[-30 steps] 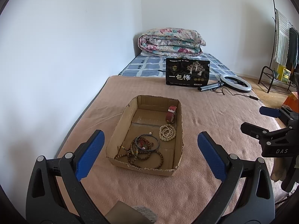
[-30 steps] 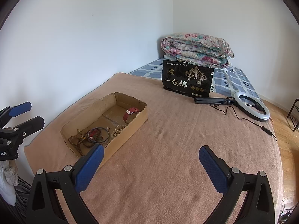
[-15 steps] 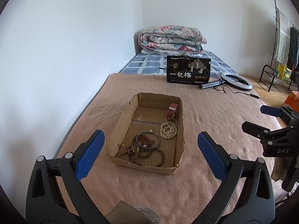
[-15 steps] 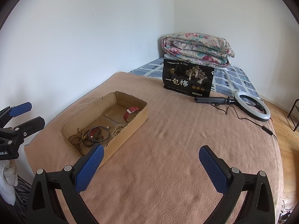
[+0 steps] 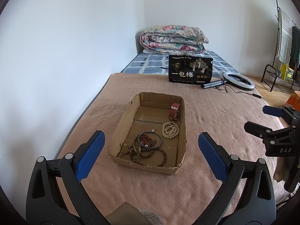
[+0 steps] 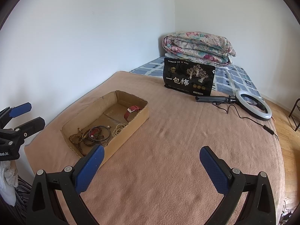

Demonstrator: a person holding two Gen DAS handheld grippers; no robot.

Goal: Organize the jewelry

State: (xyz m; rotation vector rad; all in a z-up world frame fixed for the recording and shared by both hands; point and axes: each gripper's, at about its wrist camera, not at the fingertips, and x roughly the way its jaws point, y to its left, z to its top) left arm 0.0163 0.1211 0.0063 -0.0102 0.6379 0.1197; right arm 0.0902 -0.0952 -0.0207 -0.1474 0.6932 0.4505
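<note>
A: Nearest the cameras?
B: The left tool (image 5: 150, 148) and right tool (image 6: 151, 158), both spread wide, gripping nothing, above the pink blanket (image 6: 168, 150) on the bed.

A: And the jewelry?
B: In the cardboard box (image 5: 120, 129): brown bead strands (image 5: 148, 152) tangled with a dark bangle (image 5: 150, 139) at the near end, cream beads (image 5: 170, 129) midway, a red watch (image 5: 174, 110) against the right wall.

A: Beyond?
B: A black bag (image 6: 189, 78), a ring light (image 6: 253, 106), a folded quilt (image 6: 198, 46).
</note>
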